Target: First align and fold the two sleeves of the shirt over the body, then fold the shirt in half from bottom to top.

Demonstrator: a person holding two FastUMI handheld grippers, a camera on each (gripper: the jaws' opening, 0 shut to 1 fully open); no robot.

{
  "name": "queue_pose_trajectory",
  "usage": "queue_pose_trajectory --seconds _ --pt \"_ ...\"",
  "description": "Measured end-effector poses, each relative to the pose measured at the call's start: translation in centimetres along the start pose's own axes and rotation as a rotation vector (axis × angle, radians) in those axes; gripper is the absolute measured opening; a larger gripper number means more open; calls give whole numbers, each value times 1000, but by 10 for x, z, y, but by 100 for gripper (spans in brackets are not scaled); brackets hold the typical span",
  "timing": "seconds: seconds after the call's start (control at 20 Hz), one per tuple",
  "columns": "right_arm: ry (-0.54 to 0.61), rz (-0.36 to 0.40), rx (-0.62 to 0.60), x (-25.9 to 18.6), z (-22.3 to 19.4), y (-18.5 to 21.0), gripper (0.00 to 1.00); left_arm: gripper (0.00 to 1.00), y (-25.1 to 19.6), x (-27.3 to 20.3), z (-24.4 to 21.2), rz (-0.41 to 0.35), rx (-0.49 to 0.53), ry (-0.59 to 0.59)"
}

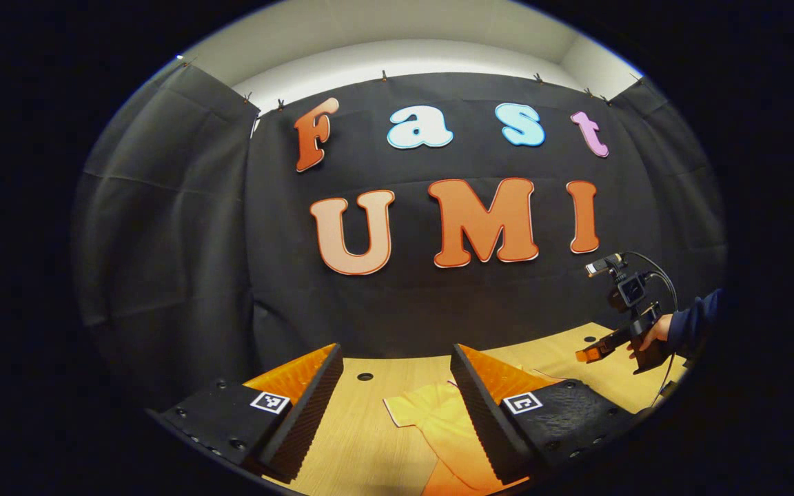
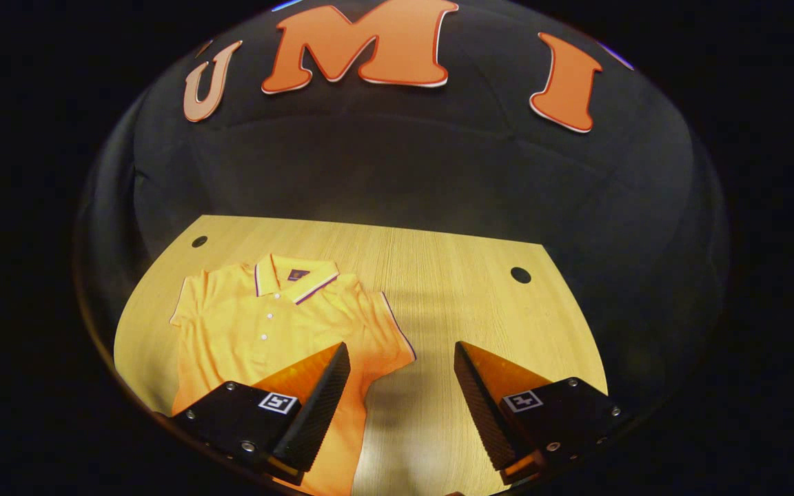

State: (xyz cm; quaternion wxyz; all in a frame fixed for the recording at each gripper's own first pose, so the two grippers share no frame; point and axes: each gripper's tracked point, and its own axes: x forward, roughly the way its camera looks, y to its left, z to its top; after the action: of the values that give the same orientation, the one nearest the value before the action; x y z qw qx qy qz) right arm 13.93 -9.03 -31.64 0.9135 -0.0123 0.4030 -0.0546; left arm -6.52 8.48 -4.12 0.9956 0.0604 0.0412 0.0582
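Orange polo shirt flat near worktop left edge: soft, limp; pinch sleeve hems. Left gripper, right gripper both spread, empty.

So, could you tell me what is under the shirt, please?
The shirt lies flat, collar up, on the wooden table, which shows all around it. Whatever lies beneath the fabric is covered; no bulge suggests anything there. Both grippers hang open above.
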Motion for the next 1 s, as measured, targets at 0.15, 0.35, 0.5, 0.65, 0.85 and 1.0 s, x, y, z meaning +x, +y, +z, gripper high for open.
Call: queue_pose_trajectory --seconds 0.15,0.35,0.5,0.65,0.85,1.0 --pt "77 39 -10 38 -6 -6 93 96 -17 11 -8 16 24 39" --pt "157 78 -51 83 -16 -8 88 98 -37 22 -15 22 43 82" --pt "222 105 -62 110 -20 -6 88 99 -43 29 -18 41 61 110" --pt "285 116 -83 136 -24 -9 88 99 -40 27 -23 56 74 150" --pt "384 168 -85 158 -36 -1 70 99 -40 28 -29 70 75 203" --pt "459 197 -114 168 -55 6 75 99 -40 26 -29 66 81 237"
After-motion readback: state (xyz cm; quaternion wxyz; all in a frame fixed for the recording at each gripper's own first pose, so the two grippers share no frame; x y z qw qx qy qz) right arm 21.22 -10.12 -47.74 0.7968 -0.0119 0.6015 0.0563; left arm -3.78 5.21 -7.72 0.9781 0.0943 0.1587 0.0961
